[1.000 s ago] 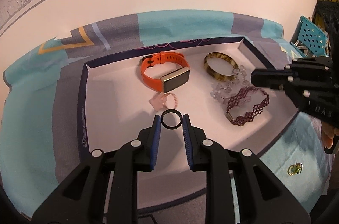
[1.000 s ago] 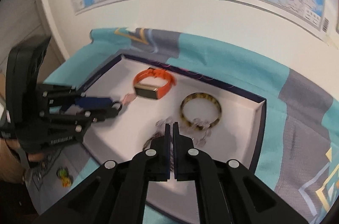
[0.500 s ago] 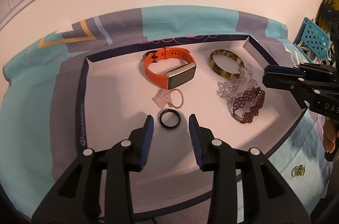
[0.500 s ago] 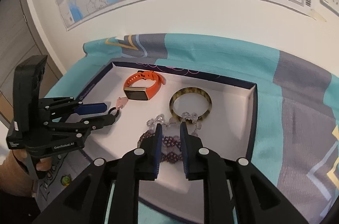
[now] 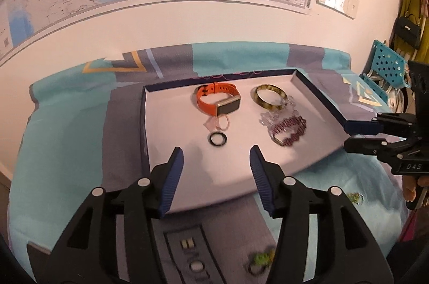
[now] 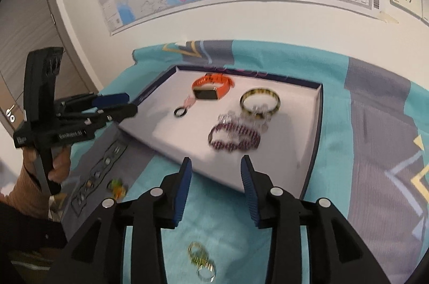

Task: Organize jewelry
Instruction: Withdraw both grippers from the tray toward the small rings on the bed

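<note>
Shallow white-floored tray [image 5: 171,123] sitting on teal-and-grey patterned cloth [image 5: 67,139]; small black ring [image 5: 218,139] lying in tray, orange-strapped smartwatch [image 5: 218,102] behind, maroon beaded bracelet [image 5: 288,130] lying right

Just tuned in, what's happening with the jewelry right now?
A person holds two handheld grippers over a white tray. Left gripper and right gripper are both open and empty. In the tray lie a black ring, an orange watch, a tortoiseshell bangle and a maroon beaded bracelet. A few rings lie on the cloth outside it.
</note>
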Available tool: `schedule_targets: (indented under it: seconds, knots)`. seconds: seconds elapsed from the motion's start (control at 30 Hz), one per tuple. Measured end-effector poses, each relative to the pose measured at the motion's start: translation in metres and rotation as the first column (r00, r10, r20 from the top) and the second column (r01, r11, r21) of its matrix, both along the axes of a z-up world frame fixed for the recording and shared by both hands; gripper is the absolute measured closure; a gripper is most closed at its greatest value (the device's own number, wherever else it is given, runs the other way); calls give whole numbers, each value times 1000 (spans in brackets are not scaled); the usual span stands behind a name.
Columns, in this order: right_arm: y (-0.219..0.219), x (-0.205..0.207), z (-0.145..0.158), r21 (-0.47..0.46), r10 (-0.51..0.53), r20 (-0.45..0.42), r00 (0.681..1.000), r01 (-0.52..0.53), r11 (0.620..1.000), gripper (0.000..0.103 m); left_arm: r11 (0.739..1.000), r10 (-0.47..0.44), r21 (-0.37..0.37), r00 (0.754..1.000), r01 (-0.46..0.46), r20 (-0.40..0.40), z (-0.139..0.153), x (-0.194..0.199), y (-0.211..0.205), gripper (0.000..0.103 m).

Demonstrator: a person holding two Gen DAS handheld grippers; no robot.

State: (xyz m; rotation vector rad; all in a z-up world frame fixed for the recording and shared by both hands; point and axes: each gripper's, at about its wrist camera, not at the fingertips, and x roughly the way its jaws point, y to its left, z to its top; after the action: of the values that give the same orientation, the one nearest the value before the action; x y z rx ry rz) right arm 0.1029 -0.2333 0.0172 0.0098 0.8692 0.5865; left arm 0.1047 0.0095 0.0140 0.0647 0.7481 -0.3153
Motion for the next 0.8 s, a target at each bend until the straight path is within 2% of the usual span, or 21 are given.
schedule_targets:
  seconds: [0.43, 0.8]
  knots:
    - [-18, -52, -26, -21, -2, -73, 997, 1, 1000, 65, 999, -37, -1, 999, 37, -32, -22, -55, 4, 49]
    - [-3, -63, -38, -74, 26, -81, 996, -32, 997, 65, 995, -98, 26, 993, 100, -70, -40, -84, -2, 49]
